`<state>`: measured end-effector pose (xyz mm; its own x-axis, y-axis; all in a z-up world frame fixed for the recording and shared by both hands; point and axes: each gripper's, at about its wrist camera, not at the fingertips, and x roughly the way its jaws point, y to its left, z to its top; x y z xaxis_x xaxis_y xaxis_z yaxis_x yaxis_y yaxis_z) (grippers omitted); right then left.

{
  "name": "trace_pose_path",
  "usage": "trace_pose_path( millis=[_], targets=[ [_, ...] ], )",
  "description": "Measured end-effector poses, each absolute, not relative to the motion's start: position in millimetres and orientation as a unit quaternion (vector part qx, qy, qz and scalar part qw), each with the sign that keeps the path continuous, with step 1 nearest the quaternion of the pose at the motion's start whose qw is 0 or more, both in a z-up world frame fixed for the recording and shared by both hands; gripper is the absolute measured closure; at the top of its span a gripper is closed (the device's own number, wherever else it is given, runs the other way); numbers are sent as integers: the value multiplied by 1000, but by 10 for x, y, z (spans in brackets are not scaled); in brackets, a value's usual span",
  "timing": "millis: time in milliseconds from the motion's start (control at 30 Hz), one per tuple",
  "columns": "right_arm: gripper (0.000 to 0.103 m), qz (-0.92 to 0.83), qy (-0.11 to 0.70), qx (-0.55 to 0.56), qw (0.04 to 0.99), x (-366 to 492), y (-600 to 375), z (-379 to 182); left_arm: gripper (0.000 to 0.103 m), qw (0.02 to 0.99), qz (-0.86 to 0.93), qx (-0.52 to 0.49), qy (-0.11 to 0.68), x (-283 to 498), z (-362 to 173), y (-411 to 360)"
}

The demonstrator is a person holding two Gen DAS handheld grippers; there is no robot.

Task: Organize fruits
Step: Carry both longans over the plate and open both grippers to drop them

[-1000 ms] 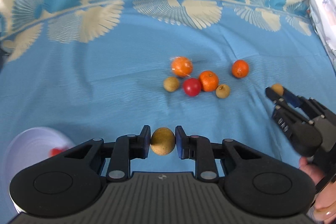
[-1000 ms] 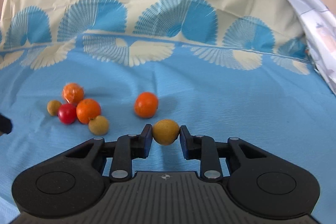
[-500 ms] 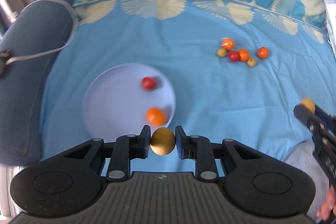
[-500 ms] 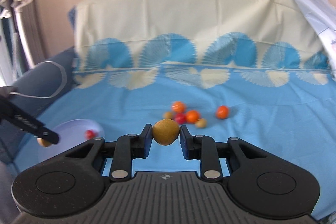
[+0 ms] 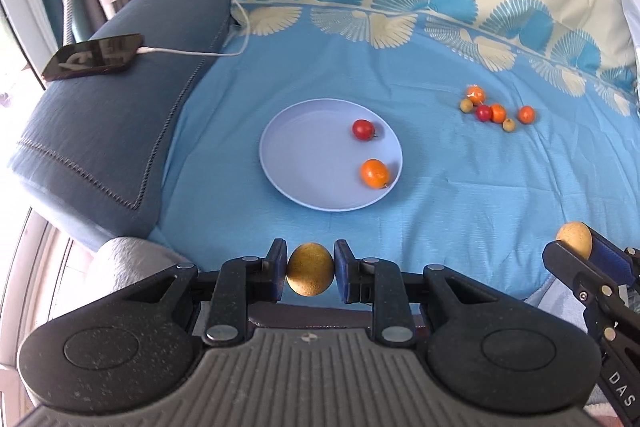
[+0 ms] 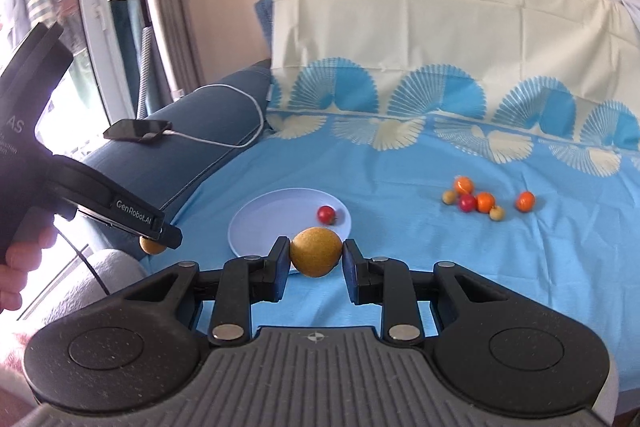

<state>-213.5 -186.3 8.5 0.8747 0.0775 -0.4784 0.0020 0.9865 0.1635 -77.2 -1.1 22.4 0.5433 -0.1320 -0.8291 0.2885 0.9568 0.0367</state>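
I see my left gripper [image 5: 310, 275] clamped on a brown fruit [image 5: 309, 275] | my right gripper [image 6: 315, 259] clamped on another brown fruit [image 6: 315, 257] | plate [image 5: 304, 163] holds a red fruit [image 5: 363, 129] and an orange [image 5: 374, 173] | six fruits [image 5: 496, 109] loose on the blue cloth [image 5: 460, 187]

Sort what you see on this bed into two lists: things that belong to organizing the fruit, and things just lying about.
Belongs to the job:
- lilac plate holding a red fruit and an orange one
- loose fruit cluster
- yellow-brown fruit in the left gripper
- matching fruit in the right gripper

Lying about:
- phone
- white charging cable
- blue cushion
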Motion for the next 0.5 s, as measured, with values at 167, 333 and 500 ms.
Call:
trace_pose_path(
  millis=[167, 333, 500],
  targets=[
    [74, 24, 237, 54, 970, -2245, -1708, 184, 75, 881, -124, 70, 450, -896, 302, 133],
    [74, 21, 228, 39, 973, -2317, -1619, 237, 75, 886, -129, 64, 441, -959, 349, 180],
    [74, 17, 224, 33, 974, -2362, -1581, 251, 75, 887, -133, 61, 438, -962, 356, 197]
  ],
)
